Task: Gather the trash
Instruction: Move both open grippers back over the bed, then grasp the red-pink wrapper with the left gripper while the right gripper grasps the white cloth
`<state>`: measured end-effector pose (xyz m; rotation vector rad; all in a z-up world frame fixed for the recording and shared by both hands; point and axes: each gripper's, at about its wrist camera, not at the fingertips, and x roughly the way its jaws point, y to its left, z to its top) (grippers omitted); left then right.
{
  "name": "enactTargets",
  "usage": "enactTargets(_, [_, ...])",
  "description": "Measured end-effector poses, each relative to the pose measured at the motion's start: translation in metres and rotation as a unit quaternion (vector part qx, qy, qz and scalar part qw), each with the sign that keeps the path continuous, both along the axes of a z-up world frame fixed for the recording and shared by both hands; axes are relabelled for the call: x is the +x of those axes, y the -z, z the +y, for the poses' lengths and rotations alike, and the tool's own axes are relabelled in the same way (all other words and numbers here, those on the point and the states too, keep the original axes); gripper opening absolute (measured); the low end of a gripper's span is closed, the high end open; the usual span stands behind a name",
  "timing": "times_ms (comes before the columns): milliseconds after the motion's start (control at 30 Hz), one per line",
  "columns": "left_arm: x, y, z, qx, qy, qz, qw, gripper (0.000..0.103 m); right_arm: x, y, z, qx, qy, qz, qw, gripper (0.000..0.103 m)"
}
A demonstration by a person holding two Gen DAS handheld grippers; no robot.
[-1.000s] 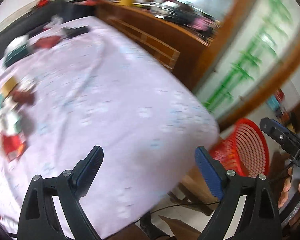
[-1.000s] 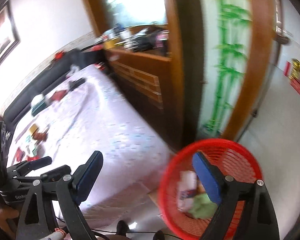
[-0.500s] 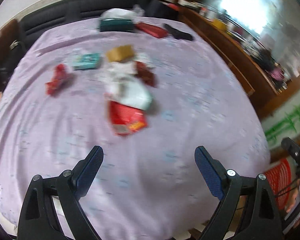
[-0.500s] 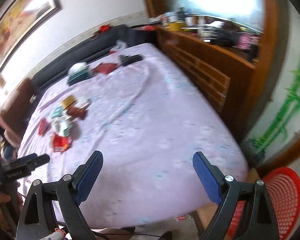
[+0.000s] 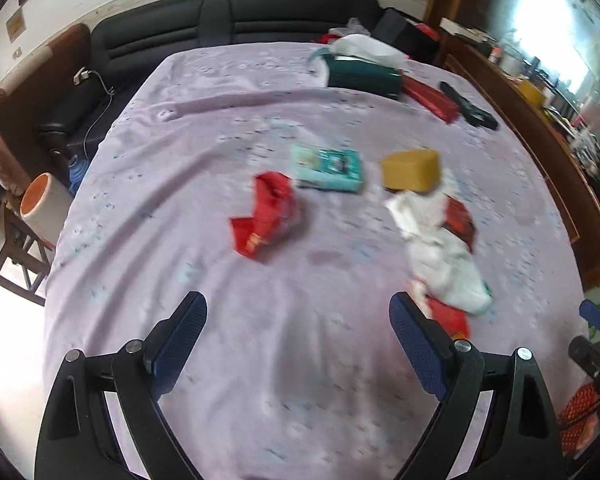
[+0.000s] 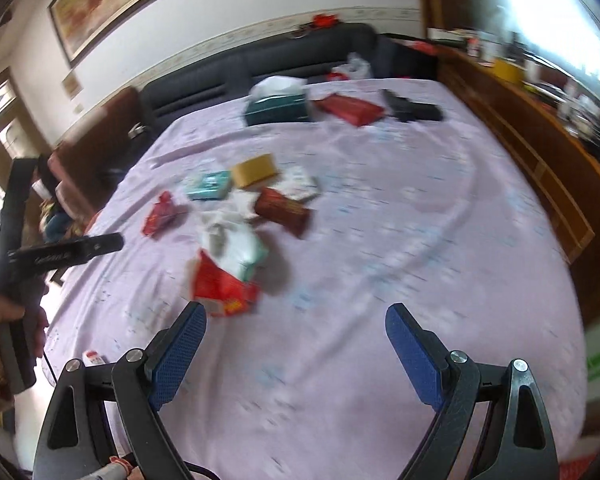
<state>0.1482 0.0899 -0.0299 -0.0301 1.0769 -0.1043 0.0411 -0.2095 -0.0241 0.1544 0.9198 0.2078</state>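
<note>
Tongs both empty: left tongs (image 5: 296, 344) spread wide, right tongs (image 6: 296, 344) spread wide, nothing between the pads of either. You're in the approach step, hovering over the near part of the bed (image 5: 300, 400) and lining up on the next piece.

Trash sits mid-bed in a loose cluster: red wrapper (image 5: 266, 216) alone on the left, teal box (image 5: 328, 170) and yellow box (image 5: 410, 170) behind it, white crumpled paper (image 5: 440, 248) on the right with a dark red packet (image 6: 282, 208) touching it. Red-and-white packet (image 6: 220, 288) is nearest, just beyond your right tongs' left pad. Red basket (image 5: 580, 416) shows at the lower right edge of the left view, off the bed.

Next move, my read: drive the right tongs forward and left onto that near packet, drop both pads around it, then squeeze. Left tongs suit the lone red wrapper. Sheet is soft, so watch for pinching fabric with the packet.
</note>
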Motion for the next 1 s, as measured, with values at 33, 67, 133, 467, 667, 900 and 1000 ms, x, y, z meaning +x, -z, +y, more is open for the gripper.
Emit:
enactTargets(33, [0.009,0.004,0.006,-0.001,-0.002,0.005,1.0000,0.092,0.008,0.002,0.008,0.002,-0.007,0.002,1.000,0.094])
enactTargets(67, [0.016,0.007,0.010,-0.001,-0.002,0.008,1.0000,0.092,0.016,0.005,0.016,0.005,-0.014,0.005,1.000,0.094])
enactTargets(133, [0.034,0.016,0.017,0.002,0.001,0.016,0.9999,0.092,0.038,0.013,0.033,0.010,-0.029,0.015,0.999,0.094])
enactTargets(467, [0.087,0.055,0.014,0.012,0.041,0.038,0.9984,0.091,0.106,0.048,0.080,-0.009,-0.063,0.057,0.996,0.083])
enactTargets(667, [0.100,0.077,0.015,0.009,0.047,0.061,0.9970,0.091,0.127,0.066,0.090,-0.018,-0.065,0.078,0.995,0.060])
enactTargets(900, [0.093,0.072,0.017,-0.003,0.059,0.046,0.9972,0.020,0.127,0.073,0.092,-0.018,-0.072,0.091,0.993,0.018])
enactTargets(1000, [0.087,0.057,0.021,-0.027,0.053,0.028,0.9978,0.019,0.120,0.059,0.085,-0.009,-0.063,0.076,0.995,0.018])
